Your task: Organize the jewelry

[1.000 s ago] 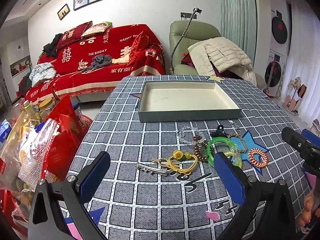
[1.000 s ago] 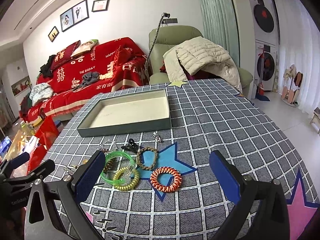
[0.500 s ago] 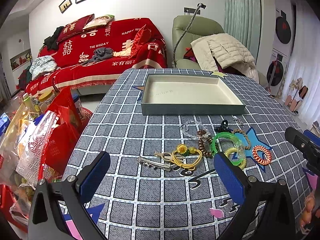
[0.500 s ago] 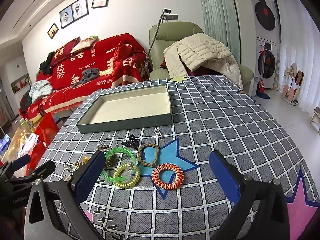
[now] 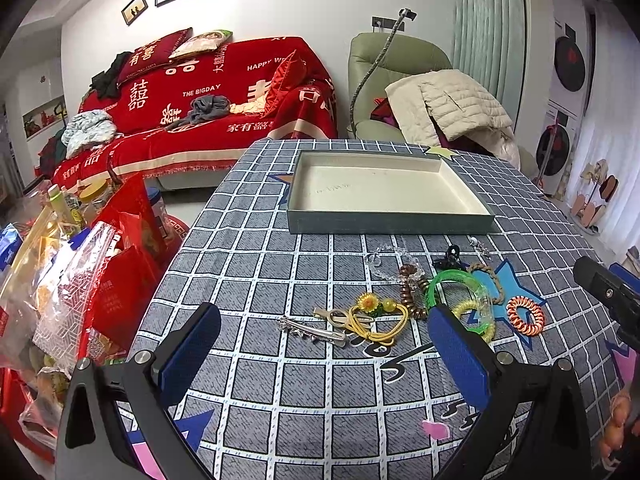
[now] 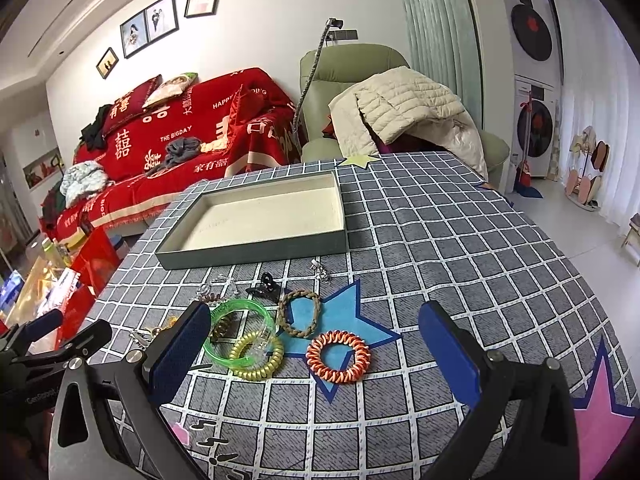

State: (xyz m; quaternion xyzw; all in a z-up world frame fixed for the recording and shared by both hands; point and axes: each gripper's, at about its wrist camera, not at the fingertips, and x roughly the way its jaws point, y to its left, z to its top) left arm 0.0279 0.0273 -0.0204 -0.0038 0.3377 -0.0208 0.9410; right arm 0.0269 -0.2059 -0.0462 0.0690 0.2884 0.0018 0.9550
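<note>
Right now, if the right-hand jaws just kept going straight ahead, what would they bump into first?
Probably the orange coil band: it lies on the table between the open right gripper's pads, nearest of the jewelry. Depth is hard to judge; a shallower path could pass over it toward the tray.

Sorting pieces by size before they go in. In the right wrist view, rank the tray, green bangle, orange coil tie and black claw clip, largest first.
1. Tray
2. Green bangle
3. Orange coil tie; it lies nearer the camera, so its gap to the bangle is unsure
4. Black claw clip
</note>
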